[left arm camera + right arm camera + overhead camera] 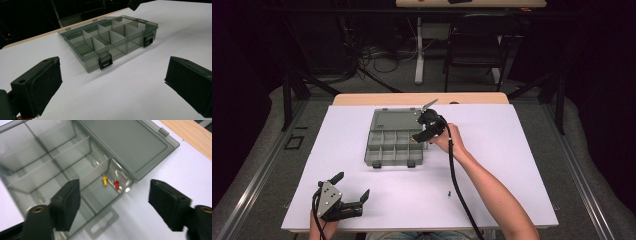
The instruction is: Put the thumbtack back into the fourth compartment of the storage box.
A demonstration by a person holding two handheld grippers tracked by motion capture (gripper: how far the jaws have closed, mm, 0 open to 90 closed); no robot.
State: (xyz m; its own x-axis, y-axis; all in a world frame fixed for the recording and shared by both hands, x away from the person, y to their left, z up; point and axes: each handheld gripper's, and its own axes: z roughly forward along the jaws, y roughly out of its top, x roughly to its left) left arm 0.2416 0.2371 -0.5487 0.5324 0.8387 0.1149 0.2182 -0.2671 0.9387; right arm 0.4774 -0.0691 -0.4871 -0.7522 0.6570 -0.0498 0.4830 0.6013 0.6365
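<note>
Smoky grey box [140,150] holds one yellow pin [105,181], one red pin [116,184].

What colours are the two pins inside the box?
One pin yellow, the other red; right gripper view.

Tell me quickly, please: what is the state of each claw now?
Left claw: open, holding nothing, over the white table.
Right claw: open, holding nothing, above the grey transparent plastic compartment box.

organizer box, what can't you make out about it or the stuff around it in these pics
- Pins: the yellow pin and red pin show in the right gripper view; in the high view they are too small, with the right hand-held gripper at that corner of the box.
- Small dark thing on the table: too small to identify, high view.
- Box's near-left compartments: cut off by the frame edge, right gripper view.
</note>
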